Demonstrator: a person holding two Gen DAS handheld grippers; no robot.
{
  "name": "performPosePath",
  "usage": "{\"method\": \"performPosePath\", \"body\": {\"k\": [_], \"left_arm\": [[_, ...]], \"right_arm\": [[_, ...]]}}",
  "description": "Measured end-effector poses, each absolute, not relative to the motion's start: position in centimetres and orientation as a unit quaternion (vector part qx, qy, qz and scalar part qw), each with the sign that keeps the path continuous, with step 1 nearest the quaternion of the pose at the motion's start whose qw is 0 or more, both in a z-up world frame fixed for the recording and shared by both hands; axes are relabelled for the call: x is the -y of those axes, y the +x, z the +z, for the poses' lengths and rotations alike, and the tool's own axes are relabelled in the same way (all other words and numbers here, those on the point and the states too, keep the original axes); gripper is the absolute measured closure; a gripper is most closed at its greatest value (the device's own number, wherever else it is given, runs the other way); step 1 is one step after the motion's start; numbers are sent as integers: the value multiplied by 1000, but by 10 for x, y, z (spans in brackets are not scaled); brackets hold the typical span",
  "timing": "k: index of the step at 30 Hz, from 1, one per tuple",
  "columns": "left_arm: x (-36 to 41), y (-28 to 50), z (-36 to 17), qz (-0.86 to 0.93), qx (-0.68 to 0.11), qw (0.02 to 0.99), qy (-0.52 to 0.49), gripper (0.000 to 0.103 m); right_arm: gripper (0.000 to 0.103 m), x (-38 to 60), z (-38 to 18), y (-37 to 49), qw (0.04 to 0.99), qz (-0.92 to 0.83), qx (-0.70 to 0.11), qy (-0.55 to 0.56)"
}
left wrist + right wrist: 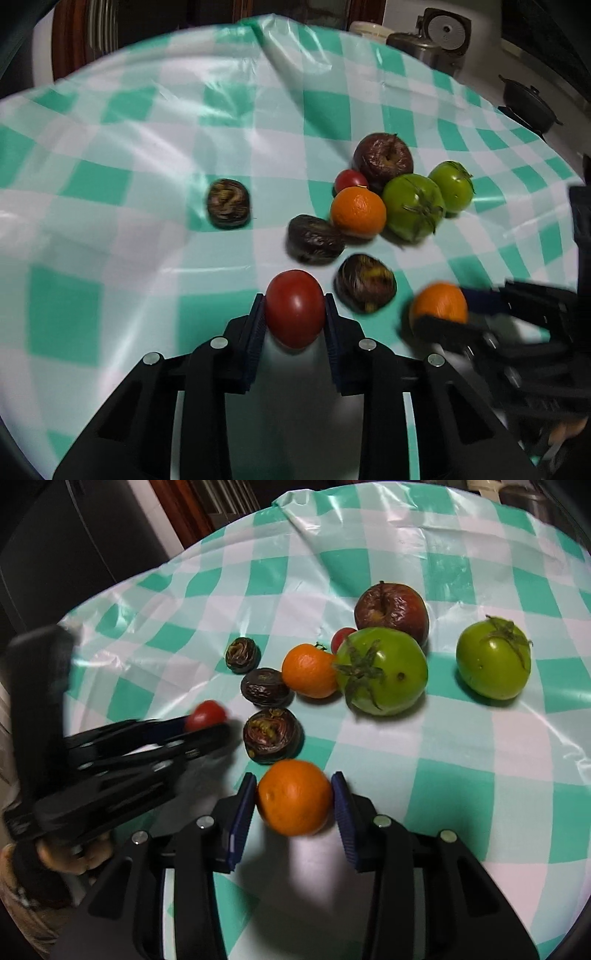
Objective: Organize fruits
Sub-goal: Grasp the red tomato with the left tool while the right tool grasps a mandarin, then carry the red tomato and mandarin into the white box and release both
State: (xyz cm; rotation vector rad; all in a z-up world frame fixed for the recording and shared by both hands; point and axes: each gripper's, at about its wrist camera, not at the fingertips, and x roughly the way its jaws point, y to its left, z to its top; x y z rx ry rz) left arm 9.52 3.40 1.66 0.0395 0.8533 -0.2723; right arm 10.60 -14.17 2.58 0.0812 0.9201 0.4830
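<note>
Red tomato [294, 308] sits clamped between my left gripper [294, 314] pads, just near-side of the cluster's orange [357, 211], which I use as landmark. My right gripper [294, 797] straddles a second orange [294, 796]; pads look to touch both flanks, so I judge it held. Both fruits lie straight ahead along their fingers, round, no long axis to mind. Three dark shrivelled fruits [271, 734] lie left and near of the landmark, two green tomatoes [382, 670] right, wrinkled apple [391, 609] behind. Left gripper is nearer the dark ones, right the green; checked tablecloth [110, 166] is bare far left.
</note>
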Motion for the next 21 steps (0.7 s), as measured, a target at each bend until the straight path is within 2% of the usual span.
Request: {"method": "performPosePath", "body": {"k": [9, 15, 21], "left_arm": [[-57, 34, 39, -105, -381, 919, 8, 75], [-79, -26, 48, -70, -358, 931, 30, 75], [-125, -91, 52, -18, -352, 936, 20, 75]], "right_arm": [[62, 134, 28, 94, 878, 213, -429, 15], [62, 119, 40, 43, 872, 257, -414, 39], [62, 75, 54, -10, 863, 305, -402, 14]]}}
